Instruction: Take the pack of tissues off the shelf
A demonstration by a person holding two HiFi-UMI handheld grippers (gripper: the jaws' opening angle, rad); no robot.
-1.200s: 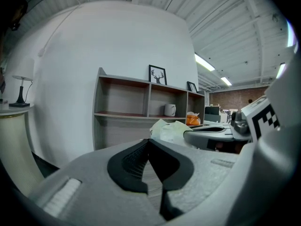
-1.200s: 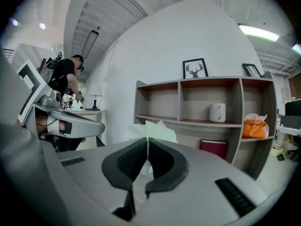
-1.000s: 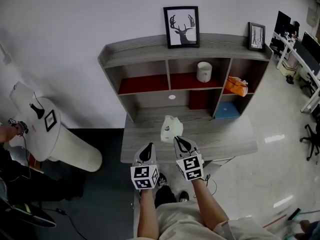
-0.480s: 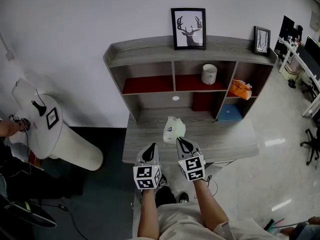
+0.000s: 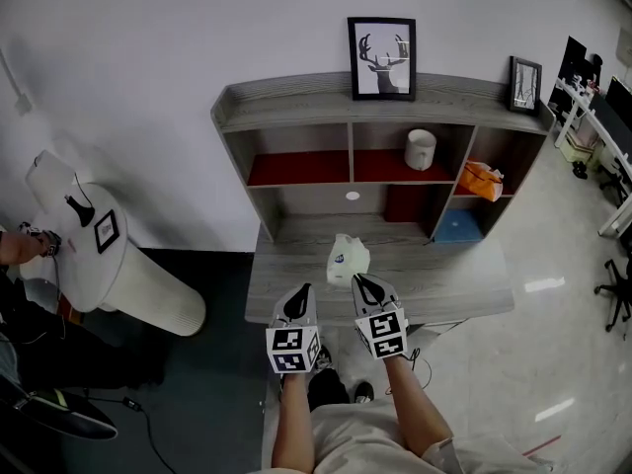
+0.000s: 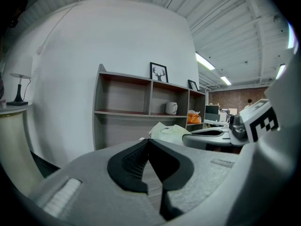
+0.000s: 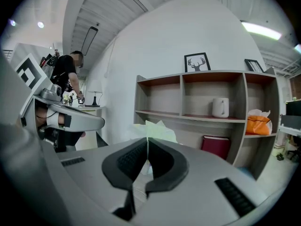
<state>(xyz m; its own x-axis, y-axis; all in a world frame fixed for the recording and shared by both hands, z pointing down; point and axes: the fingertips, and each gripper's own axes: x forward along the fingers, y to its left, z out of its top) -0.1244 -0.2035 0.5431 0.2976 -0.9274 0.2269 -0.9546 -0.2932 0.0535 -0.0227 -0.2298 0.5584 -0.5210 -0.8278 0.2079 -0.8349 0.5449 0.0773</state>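
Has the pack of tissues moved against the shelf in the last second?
No: the pack of tissues stays below the round white spot on the shelf; only the camera shifted.

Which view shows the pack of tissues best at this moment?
The head view: the whole pack of tissues shows, pinched by the right gripper over the desk. The left gripper view catches it from the side, partly hidden. The right gripper view shows only its top behind the fingers.
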